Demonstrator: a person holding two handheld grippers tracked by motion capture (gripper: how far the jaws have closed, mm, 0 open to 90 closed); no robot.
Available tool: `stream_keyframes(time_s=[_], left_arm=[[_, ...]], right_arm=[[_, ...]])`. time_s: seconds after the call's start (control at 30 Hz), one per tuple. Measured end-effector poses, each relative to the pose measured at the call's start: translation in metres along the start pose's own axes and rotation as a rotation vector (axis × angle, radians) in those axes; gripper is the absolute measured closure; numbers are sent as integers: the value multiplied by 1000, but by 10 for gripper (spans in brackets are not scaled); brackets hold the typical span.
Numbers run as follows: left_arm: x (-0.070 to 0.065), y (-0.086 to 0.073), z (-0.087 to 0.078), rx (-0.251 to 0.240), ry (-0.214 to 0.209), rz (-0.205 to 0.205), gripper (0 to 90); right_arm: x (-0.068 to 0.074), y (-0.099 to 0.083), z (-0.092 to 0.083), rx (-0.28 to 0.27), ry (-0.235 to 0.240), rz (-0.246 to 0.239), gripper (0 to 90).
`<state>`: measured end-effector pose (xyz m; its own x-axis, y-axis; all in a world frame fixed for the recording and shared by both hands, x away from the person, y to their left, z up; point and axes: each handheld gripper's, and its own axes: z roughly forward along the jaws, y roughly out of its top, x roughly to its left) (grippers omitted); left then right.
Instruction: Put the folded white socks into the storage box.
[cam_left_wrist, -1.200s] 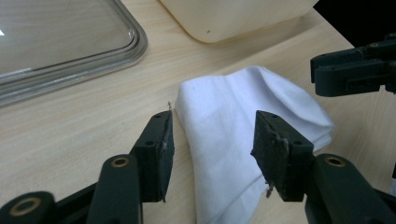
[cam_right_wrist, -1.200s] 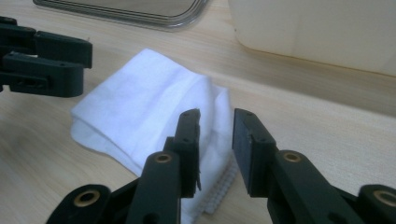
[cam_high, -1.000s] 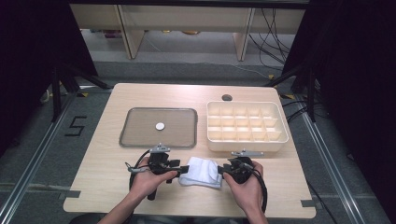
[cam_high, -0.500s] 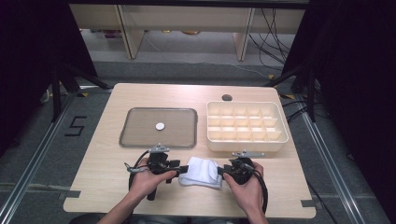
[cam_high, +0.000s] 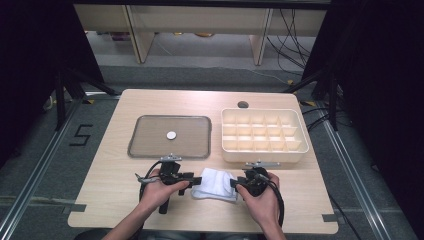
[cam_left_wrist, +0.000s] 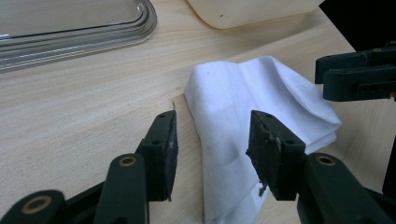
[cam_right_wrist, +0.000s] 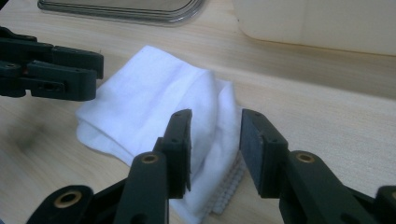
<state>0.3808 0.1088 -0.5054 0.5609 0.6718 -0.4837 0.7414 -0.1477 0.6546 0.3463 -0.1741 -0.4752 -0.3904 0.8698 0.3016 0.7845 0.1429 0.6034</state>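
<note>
1. The left tool (cam_left_wrist: 212, 154) has just been closing: its jaws have narrowed but remain well apart. A fold of the white cloth (cam_left_wrist: 261, 102) lies between them; the right-hand pad is at the fabric's edge, while the left-hand pad stands over bare table (cam_left_wrist: 84, 116), clear of the cloth. It grips nothing yet.

2. The right tool (cam_right_wrist: 215, 149) has just been opening: its jaws stand part open and straddle the raised fold at the cloth's near end. The pads sit beside the fabric without visibly pressing it, so I read this as a released or not-yet-taken hold.

3. In the high view the cloth (cam_high: 216, 183) lies rumpled on the table directly between the two tools, the left tool (cam_high: 192, 177) at one end and the right tool (cam_high: 235, 184) at the other. Both hands look unmoved from a second ago, and so does the cloth.

4. Well beyond the tips lie the clear tray (cam_high: 170, 137), with a small white disc (cam_high: 171, 135) on it, and the cream compartment box (cam_high: 263, 135); neither is touched.

5. My reading: the work is folding or handling the cloth, and the grip is being passed over, the left tool closing in as the right lets go. The left needs to close further, with both pads on fabric, before any lift or pull will carry the cloth.
</note>
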Motion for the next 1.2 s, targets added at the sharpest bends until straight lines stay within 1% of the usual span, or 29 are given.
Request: stream_keyframes(time_s=[0.03,0.1,0.17,0.2,0.23,0.3,0.33,0.37,0.4,0.43,0.47,0.5,0.57,0.6,0.63,0.67,0.7,0.73,0.77,0.8,0.83,0.87,0.9,0.93,0.97,1.0,1.03,1.13,1.2], left_arm=[[0,1,0,-3,2,-3,517],[-1,3,1,-10,2,-5,512],[-1,4,1,-13,-4,-7,509],[-2,4,1,-14,1,-5,509],[-2,4,1,-8,-4,-3,512],[-3,4,2,-9,-8,-7,513],[-3,5,2,-6,-12,-9,513],[-3,4,4,-4,-16,-19,513],[-3,4,5,7,-20,-21,513],[-2,4,6,13,-26,-29,512],[-2,4,7,19,-23,-31,511],[-1,3,8,29,-18,-28,511],[0,2,11,28,-13,-44,512],[0,2,11,28,-13,-44,514],[0,2,12,42,-22,-45,514],[0,1,13,48,-18,-43,525],[-1,0,14,56,-6,-51,531],[-1,-1,15,63,-9,-47,536],[0,-1,16,70,-11,-49,539],[-1,-1,16,70,-7,-54,552],[0,-1,15,78,-8,-56,556],[0,0,16,79,-10,-54,563],[0,-1,16,84,-16,-47,577],[0,-1,16,89,-17,-46,596],[0,-1,17,89,-22,-48,616],[-1,-2,17,94,-18,-47,647],[-2,-2,18,102,-19,-47,667],[-1,-2,18,114,-24,-42,737],[-2,-2,18,106,-34,-42,797]], right_arm=[[0,0,0,-4,5,-4,641],[1,2,-1,2,7,17,635],[1,4,-2,-3,-9,14,625],[1,5,-2,-20,16,19,621],[1,6,-2,-11,8,10,621],[1,6,-1,-12,2,9,621],[3,6,0,-6,-7,27,622],[3,4,3,15,6,35,625],[6,2,4,25,3,70,629],[4,3,5,55,-21,65,636],[2,2,8,32,-29,27,642],[2,1,9,43,-31,43,648],[-3,0,9,31,-14,1,662],[-3,0,9,31,-14,1,662],[-3,0,8,43,-14,15,666],[-4,0,9,46,-21,17,671],[-4,-1,10,47,-26,23,673],[-4,-1,10,59,-18,30,674],[-4,-3,12,59,-10,27,674],[-6,-4,13,53,-16,-5,676],[-6,-4,13,52,-16,-3,678],[-6,-4,14,49,-22,8,681],[-5,-4,13,54,-13,20,683],[-1,-4,12,68,-1,75,684],[-2,-5,13,53,-7,52,686],[-2,-5,14,52,-6,46,687],[-5,-4,13,61,-8,20,688],[-5,-5,14,57,-12,22,692],[-5,-5,14,59,-11,17,693]])
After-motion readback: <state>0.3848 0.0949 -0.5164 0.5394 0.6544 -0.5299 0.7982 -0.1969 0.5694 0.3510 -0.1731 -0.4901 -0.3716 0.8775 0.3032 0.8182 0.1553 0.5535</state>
